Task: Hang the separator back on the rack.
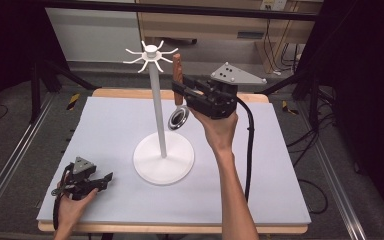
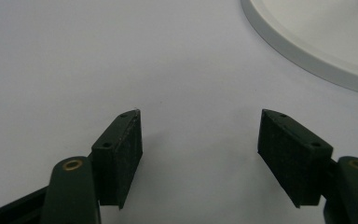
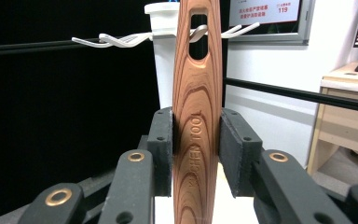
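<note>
A white hook stand [image 1: 157,110] rises from a round base [image 1: 163,159] at mid-table, with thin hooks [image 1: 135,56] spread around its top. My right gripper [image 1: 178,90] is held up just right of the pole, shut on the wooden handle [image 1: 178,70] of a utensil whose round metal end [image 1: 180,119] hangs below. In the right gripper view the upright handle [image 3: 198,116] is squeezed between both pads, and one hook [image 3: 121,39] of the stand shows through its hanging slot. My left gripper [image 1: 105,181] rests on the mat at the front left, open [image 2: 200,149] and holding nothing.
A pale mat [image 1: 260,165] covers the wooden table. The stand's base rim [image 2: 307,46] lies just ahead and right of the left jaws. A black cable [image 1: 250,145] trails from the right gripper down along the forearm. Dark frame legs stand around the table.
</note>
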Available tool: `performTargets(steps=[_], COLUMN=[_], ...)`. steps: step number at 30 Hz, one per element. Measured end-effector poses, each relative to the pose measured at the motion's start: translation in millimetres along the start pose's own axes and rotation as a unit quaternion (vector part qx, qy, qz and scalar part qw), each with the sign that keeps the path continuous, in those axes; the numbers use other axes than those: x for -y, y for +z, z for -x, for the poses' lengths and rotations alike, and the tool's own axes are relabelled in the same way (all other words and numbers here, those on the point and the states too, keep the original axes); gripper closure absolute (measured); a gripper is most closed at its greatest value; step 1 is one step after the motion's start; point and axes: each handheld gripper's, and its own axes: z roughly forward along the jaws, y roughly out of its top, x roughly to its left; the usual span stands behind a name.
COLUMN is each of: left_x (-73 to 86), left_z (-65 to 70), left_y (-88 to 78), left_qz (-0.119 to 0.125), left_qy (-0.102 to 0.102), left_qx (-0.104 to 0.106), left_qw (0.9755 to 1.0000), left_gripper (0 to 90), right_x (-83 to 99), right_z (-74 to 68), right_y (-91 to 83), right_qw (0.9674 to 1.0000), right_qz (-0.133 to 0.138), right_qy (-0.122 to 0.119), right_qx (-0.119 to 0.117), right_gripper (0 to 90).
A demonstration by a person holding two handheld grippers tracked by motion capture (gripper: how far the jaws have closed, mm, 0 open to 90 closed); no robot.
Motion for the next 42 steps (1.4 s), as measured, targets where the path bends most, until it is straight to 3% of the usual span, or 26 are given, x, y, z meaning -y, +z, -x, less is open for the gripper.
performTargets(steps=[7, 10, 15, 26, 29, 32, 38, 42], left_x=[0.1, 0.0, -0.1, 0.1, 0.0, 0.1, 0.0, 0.0], left_z=[0.3, -0.1, 1.2, 0.2, 0.2, 0.2, -0.1, 0.0], left_y=[-0.4, -0.3, 0.6, -0.6, -0.6, -0.6, -0.4, -0.4], left_qz=[0.003, 0.000, 0.000, 0.003, 0.003, 0.003, 0.000, 0.002], left_qy=[-0.004, -0.001, -0.001, -0.003, -0.002, -0.003, 0.000, -0.002], left_qx=[0.001, 0.000, -0.001, 0.000, -0.001, 0.000, 0.000, 0.000], left_qw=[1.0000, 1.0000, 1.0000, 1.0000, 1.0000, 1.0000, 1.0000, 1.0000], left_gripper=[29.7, 29.7, 29.7, 29.7, 29.7, 29.7, 29.6, 29.6], right_x=[-1.0, -0.9, 2.5, 3.5, 2.3, 2.4, 7.2, 11.2], right_z=[-2.8, -5.6, -20.5, -47.1, -49.7, -51.0, -48.2, -47.3], right_y=[-7.7, -17.4, -24.0, -11.4, -8.7, -4.8, 5.6, 12.1], right_qw=[0.9998, 0.9995, 0.9993, 0.9987, 0.9986, 0.9974, 0.9970, 0.9971], right_qz=[0.006, 0.022, 0.019, 0.016, 0.011, -0.001, -0.014, -0.004], right_qy=[-0.010, -0.006, -0.023, -0.041, -0.043, -0.052, -0.046, -0.037], right_qx=[0.016, 0.020, 0.023, 0.025, 0.028, 0.050, 0.061, 0.066], right_gripper=[68.0, 67.9, 67.9, 67.9, 67.9, 67.9, 67.8, 67.8])
